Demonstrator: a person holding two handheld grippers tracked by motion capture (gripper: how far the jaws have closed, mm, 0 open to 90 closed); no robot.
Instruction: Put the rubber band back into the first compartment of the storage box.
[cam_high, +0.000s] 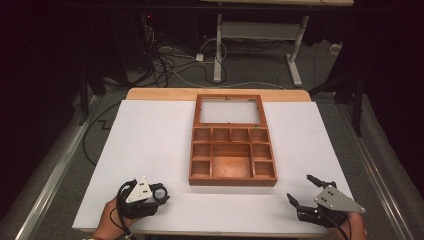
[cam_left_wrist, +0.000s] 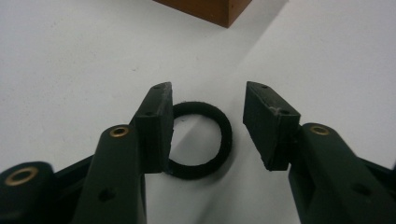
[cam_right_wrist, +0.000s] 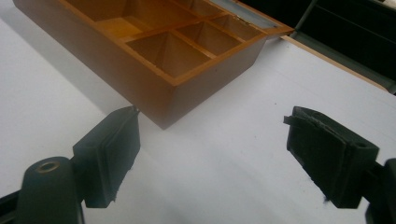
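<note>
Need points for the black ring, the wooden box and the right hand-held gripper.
black ring (cam_left_wrist: 223, 133): left gripper view, on the right side of its band.
wooden box (cam_high: 232, 181): high view, on its near front wall.
right hand-held gripper (cam_right_wrist: 212, 156): right gripper view, midway between its open jaws.

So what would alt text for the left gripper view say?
Two open black jaws of the left gripper frame a black fabric ring lying on a white table; the ring touches one jaw. A brown wooden box's corner sits beyond.
</note>
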